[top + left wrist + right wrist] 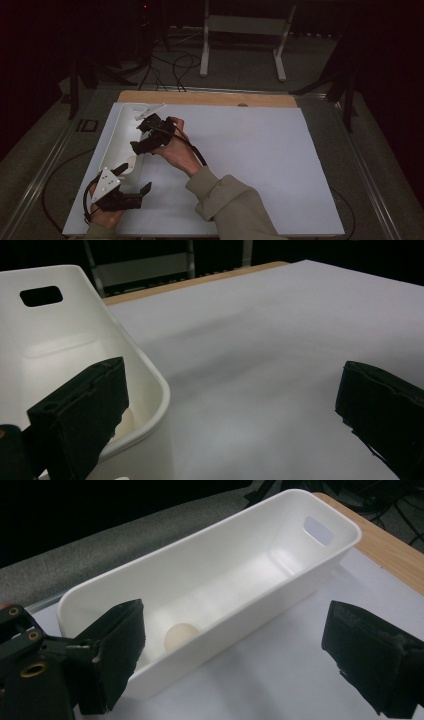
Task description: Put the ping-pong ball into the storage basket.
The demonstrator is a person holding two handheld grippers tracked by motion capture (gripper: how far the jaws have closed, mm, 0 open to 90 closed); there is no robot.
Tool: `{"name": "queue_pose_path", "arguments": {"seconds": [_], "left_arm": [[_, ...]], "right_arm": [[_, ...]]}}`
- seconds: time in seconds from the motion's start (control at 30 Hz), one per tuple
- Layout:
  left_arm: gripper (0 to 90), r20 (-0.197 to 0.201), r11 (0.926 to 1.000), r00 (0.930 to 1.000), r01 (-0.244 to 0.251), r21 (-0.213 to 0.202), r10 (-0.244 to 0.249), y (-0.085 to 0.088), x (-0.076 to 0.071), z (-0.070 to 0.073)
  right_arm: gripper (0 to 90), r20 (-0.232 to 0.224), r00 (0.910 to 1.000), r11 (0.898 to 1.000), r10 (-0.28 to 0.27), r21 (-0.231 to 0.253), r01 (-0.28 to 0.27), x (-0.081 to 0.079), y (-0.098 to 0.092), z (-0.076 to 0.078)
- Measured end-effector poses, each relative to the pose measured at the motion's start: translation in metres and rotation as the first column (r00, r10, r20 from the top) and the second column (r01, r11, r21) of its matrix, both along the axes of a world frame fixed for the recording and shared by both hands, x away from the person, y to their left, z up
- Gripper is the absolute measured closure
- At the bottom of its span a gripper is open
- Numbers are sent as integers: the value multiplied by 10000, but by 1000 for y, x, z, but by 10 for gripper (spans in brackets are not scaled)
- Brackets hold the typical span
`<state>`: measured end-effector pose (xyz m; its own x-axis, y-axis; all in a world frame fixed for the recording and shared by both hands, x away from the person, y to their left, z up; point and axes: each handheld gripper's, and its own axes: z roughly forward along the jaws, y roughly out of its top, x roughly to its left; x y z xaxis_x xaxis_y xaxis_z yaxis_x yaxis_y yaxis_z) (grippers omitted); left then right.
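White bin point(116, 145) along left edge of table point(260, 165), long and narrow, cut-out handle at far end; small pale ball point(181, 637) already lying on bin floor near the end closest to right tool, loose, touching nothing but the bin; looks like the drop-in step is done

Right tool point(150, 135) hovering over bin's right rim, jaws spread wide, nothing between them; ball visible past the gap in right gripper view, well below jaws, not gripped

Left tool point(131, 196) low at near-left corner of table, just beside bin's near end; jaws wide apart, empty; left gripper view shows bin wall point(150, 370) next to one jaw and bare white table ahead

No other loose items seen on table surface; judging by that, placing seems finished, or nearly; left to do, probably: pull both tools clear of bin, or fetch more items if any lie out of frame, cannot tell

Far side: wooden strip point(210, 98) at table's back edge, cables point(170, 67) and a white stand point(245, 40) on the floor behind, dim
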<state>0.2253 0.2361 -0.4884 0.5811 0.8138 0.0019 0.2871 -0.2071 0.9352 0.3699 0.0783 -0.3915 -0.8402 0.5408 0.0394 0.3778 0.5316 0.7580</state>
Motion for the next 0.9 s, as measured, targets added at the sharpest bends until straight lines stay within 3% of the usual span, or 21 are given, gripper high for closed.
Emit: {"name": "queue_pose_path", "arguments": {"seconds": [0.9], "left_arm": [[10,-19,10000,10000,-3,92,3,-1,1,0]], "right_arm": [[98,205,9977,9974,-642,348,635,-12,-59,-5]]}}
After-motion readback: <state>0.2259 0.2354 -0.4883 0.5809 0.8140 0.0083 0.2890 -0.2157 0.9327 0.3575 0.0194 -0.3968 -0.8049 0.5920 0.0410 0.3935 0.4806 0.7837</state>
